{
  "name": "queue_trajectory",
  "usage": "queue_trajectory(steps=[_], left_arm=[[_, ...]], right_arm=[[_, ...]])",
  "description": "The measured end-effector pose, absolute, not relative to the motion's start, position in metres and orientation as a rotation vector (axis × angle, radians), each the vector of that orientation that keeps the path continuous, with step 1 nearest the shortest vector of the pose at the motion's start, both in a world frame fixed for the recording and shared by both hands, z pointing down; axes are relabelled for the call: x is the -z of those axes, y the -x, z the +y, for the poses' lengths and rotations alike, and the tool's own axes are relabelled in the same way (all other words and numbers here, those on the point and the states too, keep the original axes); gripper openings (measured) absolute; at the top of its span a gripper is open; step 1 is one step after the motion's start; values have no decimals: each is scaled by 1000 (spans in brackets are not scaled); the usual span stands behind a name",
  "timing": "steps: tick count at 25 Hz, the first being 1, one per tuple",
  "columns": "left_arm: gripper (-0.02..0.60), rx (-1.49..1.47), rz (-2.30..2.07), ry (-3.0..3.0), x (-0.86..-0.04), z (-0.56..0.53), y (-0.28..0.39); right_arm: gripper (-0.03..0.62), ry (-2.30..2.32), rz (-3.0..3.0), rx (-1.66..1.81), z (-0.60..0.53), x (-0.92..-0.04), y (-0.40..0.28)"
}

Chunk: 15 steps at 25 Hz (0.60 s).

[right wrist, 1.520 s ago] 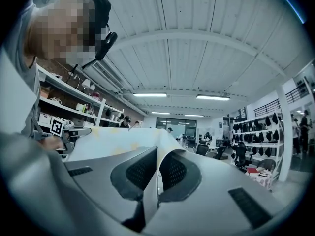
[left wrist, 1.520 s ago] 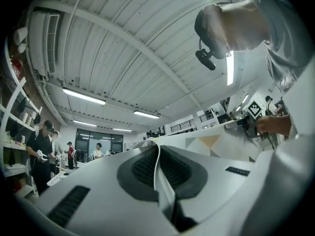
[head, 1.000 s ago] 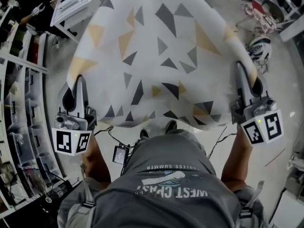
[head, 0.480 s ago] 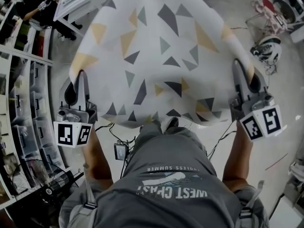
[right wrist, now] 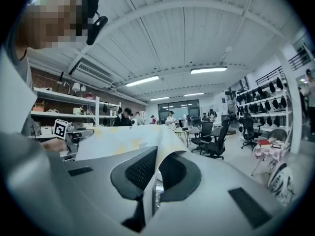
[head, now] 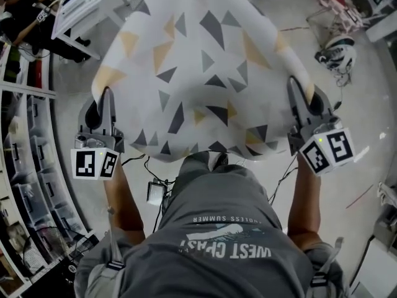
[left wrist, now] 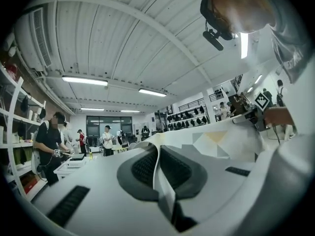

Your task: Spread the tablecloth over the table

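Sank a little: left gripper (head: 100, 104) and right gripper (head: 302, 98) | both pinched tablecloth (head: 198, 54) edge tight | whatever lay under cloth was hidden | far edge cut off.

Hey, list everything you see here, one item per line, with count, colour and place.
tablecloth: one, white with grey and yellow triangles, spread in the air ahead of the person
helmet: one, white and dark, floor, upper right
desk: one, white, upper left
shelving: one run, pale, left edge
office chairs: several, black, background of right gripper view
left gripper: one, grey, shut on tablecloth's left edge
right gripper: one, grey, shut on tablecloth's right edge
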<state>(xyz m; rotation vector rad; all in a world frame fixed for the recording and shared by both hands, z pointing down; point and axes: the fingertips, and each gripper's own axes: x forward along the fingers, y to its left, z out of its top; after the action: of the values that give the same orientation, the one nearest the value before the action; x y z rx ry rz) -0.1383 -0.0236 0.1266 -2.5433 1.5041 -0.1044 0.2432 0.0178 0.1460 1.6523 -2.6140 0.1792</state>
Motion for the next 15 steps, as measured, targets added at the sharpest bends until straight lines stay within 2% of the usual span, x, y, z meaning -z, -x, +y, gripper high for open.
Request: queue_trajectory(steps=[6,12,15], left_arm=[[0,155,1528,2570,-165,-66,149],[0,274,1537,2659,-238,-184,190],[0,328,1545,2692,-260,-208,196]], right_arm=[[14,-1661,-2557,-242,-18,-186,-240],[14,-1635,-2413,-415,-117,-262,-202],[14,-1624,-2370,-469,-135,-283,-196]])
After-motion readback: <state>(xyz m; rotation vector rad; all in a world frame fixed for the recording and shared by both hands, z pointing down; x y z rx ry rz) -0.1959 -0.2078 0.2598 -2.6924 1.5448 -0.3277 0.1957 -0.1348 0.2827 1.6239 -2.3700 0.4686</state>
